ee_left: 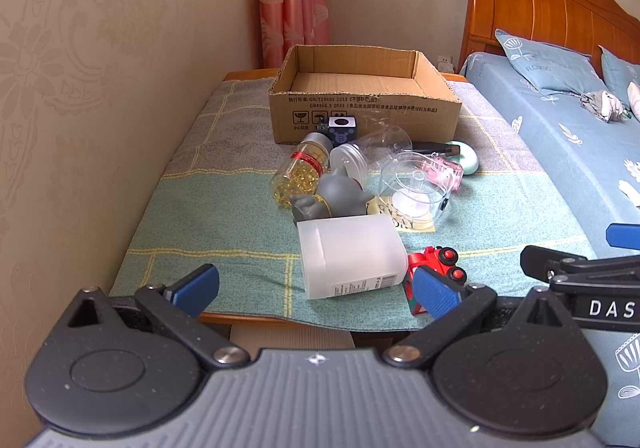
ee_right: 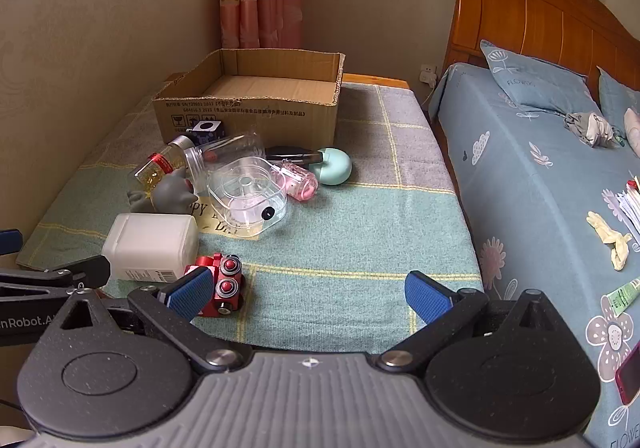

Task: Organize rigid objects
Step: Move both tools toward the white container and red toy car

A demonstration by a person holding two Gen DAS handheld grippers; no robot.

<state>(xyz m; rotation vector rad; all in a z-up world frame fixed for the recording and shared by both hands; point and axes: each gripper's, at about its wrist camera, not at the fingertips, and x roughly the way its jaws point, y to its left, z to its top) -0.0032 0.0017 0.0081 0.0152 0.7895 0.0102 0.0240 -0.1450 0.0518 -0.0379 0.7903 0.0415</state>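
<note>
Cluttered table (ee_left: 224, 183), empty cardboard box (ee_left: 360, 107)

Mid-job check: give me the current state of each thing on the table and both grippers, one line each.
Cardboard box: upright, open, empty.
White bottle: on its side.
Capsule bottle: on its side, capped.
Clear jar: on its side.
Clear tub: tipped over.
Grey figure: lying down.
Red toy: on the cloth, near edge.
Left gripper: open, empty.
Right gripper: open, empty.
</note>
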